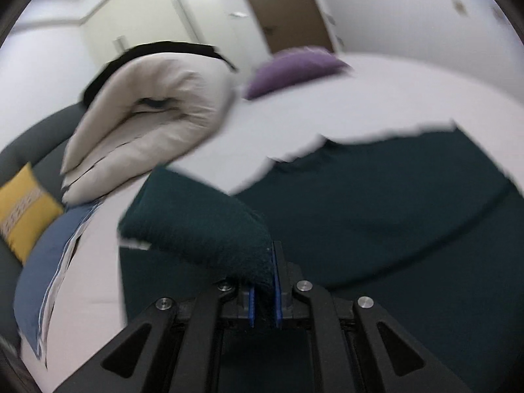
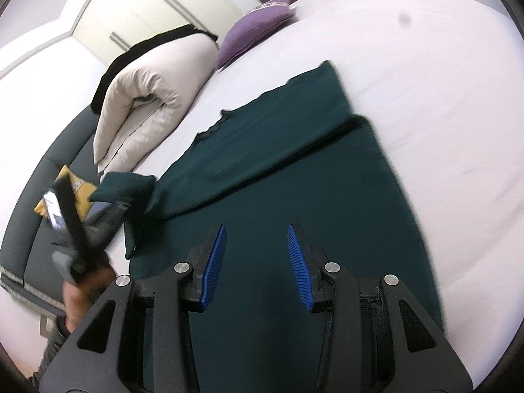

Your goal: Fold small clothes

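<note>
Left tool [image 1: 263, 294] clamped on dark green garment [image 1: 376, 216] corner, lifted off white bed [image 1: 360, 98].
Right tool [image 2: 256, 262] agape above garment, touching nothing; cream duvet [image 2: 147, 104] beyond.

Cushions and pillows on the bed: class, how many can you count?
3: a purple square cushion at the far side, a yellow patterned cushion against the dark headboard, a blue pillow beside it. The folded cream duvet may hide others.
</note>
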